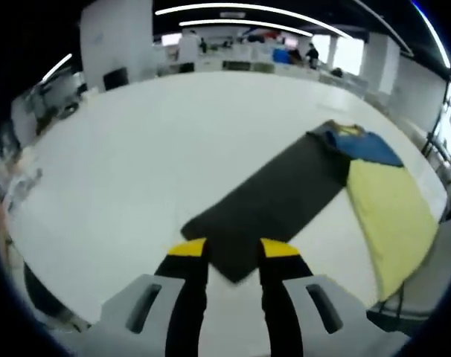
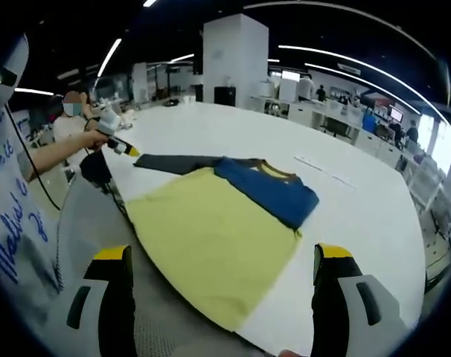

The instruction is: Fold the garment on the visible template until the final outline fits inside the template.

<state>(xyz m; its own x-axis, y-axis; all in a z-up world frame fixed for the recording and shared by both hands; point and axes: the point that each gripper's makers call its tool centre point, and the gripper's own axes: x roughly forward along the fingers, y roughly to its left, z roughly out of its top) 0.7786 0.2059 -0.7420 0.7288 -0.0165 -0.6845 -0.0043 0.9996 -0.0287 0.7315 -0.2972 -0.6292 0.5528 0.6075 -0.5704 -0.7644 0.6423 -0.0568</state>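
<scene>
Right gripper view: a white table [image 2: 233, 126] is seen bearing a dark template [image 1: 274, 197], overlapped by a yellow-and-blue garment [image 2: 218, 230]; right gripper [image 2: 222, 286] spread wide, left gripper [image 1: 233, 253] seemingly parted over the template's corner

Long ceiling light strips [image 1: 233, 9] give bright, even light, and the white table [image 1: 158, 149] shows almost no shadow. Windows [image 1: 348, 53] at the far end blow out to glare. Fisheye distortion bends straight lines near the edges, where detail smears and softens.
</scene>
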